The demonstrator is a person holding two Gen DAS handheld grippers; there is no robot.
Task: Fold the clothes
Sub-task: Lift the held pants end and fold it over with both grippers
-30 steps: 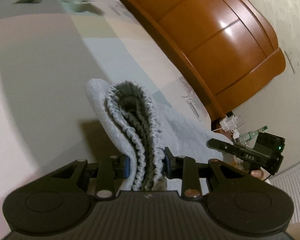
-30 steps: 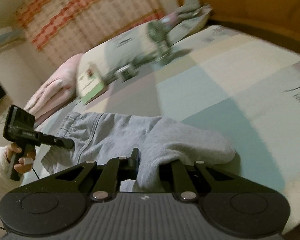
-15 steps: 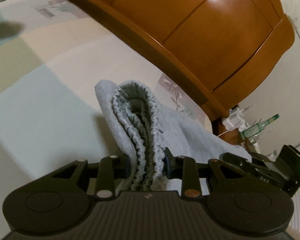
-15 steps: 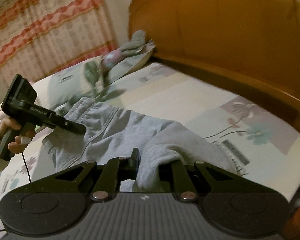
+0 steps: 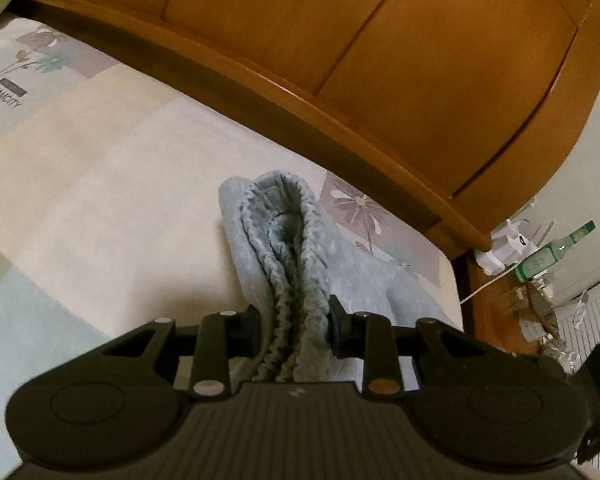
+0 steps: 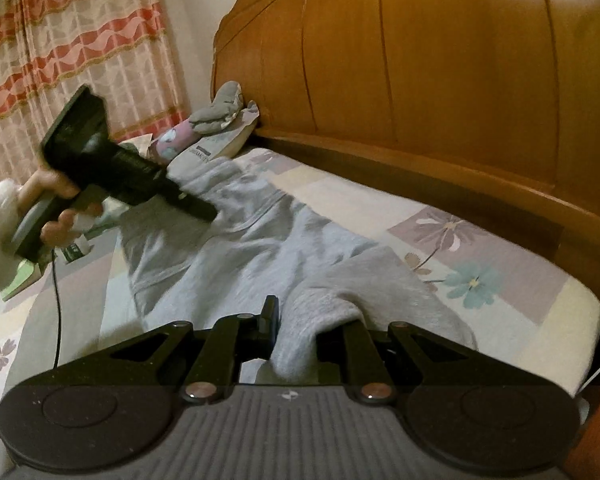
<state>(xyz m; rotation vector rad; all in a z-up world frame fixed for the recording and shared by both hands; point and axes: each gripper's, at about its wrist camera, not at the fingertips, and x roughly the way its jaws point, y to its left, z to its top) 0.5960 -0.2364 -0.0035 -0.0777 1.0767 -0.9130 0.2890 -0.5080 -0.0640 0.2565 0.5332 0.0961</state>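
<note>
Two hand-held grippers share one garment. The left hand-held gripper (image 5: 293,330) is clamped on the bunched elastic waistband (image 5: 278,240) of the grey sweatpants (image 6: 268,248); the right hand-held gripper (image 6: 296,330) is pinched tight on a thick fold of the same cloth, probably at the leg end. The sweatpants lie across the bed (image 5: 100,184), running from 6 o'clock up toward 10 o'clock in the right wrist view, close beside the wooden headboard (image 6: 440,80).

Risks, as I judge them: the left grip holds several gathered layers, so a sharp pull could let an inner layer slide out and spoil the fold. The right grip bites a soft rounded hump of cloth, which may roll free under tension. The garment sits near the mattress edge at 4 o'clock in that view, so slack could spill over the side. A cable (image 6: 56,300) trails from the left handle and could snag or drag on the fabric.

The sweatpants are soft brushed fleece, limp and heavily creased; the waistband is ribbed and ruffled. The bedsheet is smooth, with pastel blocks and printed flowers. The headboard is glossy, curved, panelled wood.
</note>
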